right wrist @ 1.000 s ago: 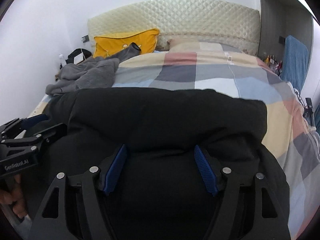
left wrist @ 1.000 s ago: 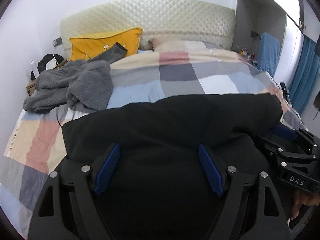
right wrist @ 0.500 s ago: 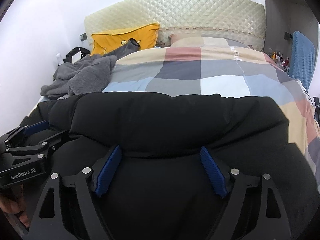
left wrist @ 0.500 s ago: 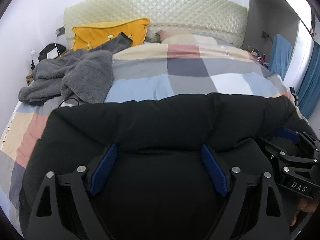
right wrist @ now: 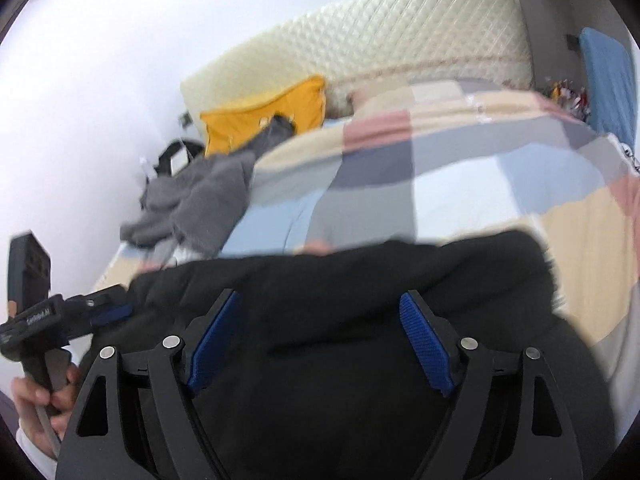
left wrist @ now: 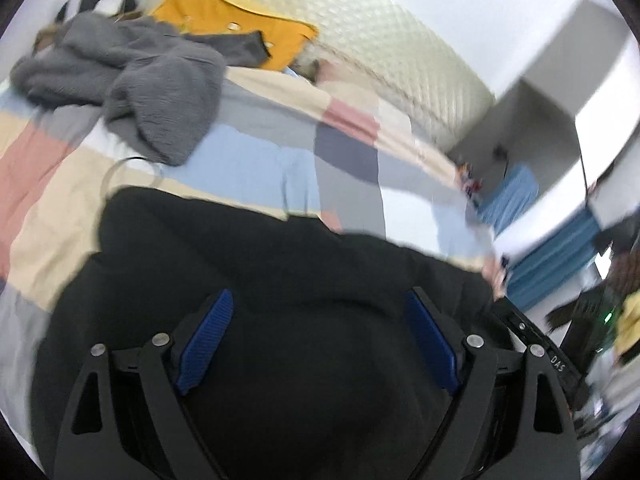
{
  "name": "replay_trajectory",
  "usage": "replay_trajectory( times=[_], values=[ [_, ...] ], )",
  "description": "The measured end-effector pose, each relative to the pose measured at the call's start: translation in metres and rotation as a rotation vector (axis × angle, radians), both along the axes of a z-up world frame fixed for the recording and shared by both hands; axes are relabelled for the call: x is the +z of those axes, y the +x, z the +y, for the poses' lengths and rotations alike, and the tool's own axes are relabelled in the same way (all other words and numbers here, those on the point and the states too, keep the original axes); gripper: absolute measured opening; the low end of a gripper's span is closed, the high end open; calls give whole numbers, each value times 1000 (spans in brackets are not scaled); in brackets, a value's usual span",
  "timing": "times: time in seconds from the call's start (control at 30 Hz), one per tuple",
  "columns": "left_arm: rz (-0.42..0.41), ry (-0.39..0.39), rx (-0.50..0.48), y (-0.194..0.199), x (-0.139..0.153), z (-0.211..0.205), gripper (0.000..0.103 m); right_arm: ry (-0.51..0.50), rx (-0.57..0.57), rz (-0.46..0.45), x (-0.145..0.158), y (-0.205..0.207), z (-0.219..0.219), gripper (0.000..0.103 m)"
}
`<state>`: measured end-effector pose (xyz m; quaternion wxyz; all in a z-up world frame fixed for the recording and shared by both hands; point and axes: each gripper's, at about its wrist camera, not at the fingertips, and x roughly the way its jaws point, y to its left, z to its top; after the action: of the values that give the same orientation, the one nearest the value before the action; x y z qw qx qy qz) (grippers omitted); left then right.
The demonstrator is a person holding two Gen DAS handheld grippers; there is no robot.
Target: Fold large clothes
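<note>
A large black padded garment (left wrist: 280,272) lies bunched on the checked bedspread (left wrist: 248,168) at the near edge of the bed. It also fills the lower part of the right wrist view (right wrist: 360,292). My left gripper (left wrist: 316,320) has its blue-padded fingers wide apart with the black fabric bulging between them. My right gripper (right wrist: 320,320) stands the same way over the garment's right part. The left gripper shows at the far left of the right wrist view (right wrist: 80,312), and the right gripper at the right of the left wrist view (left wrist: 532,340). Both views are tilted and blurred.
A grey fleece garment (left wrist: 152,84) lies heaped at the far left of the bed beside a yellow pillow (left wrist: 228,28). A quilted cream headboard (right wrist: 400,36) backs the bed. A blue towel (right wrist: 608,84) hangs at the right wall.
Both grippers have rolled and swung, so the views are tilted and blurred. The black garment's far edge has drawn nearer. The fingers stay apart as before.
</note>
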<state>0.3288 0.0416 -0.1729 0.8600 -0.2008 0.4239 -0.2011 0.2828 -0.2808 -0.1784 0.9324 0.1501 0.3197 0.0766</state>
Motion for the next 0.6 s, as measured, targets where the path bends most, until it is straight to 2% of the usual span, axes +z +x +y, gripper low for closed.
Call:
replay_trajectory(
  times=[0.13,0.23,0.3,0.4,0.5,0.6],
  values=[
    [60,-47,76,7,0,46,88,-31,-62,11,10,-3,-36,83],
    [106,6,175,14,-10,76,88,-1,-124,61,-1,-4,-68,86],
    [171,26,219,21,-25,95,88,45,-190,97,-10,-6,-92,93],
    [277,46,273,28,-51,112,88,99,-255,160,-27,-9,-122,96],
    [395,-45,251,36,-80,118,88,169,-296,205,-45,-9,-146,98],
    [438,-141,197,37,-92,111,88,330,-280,271,-73,-6,-160,98]
  ],
)
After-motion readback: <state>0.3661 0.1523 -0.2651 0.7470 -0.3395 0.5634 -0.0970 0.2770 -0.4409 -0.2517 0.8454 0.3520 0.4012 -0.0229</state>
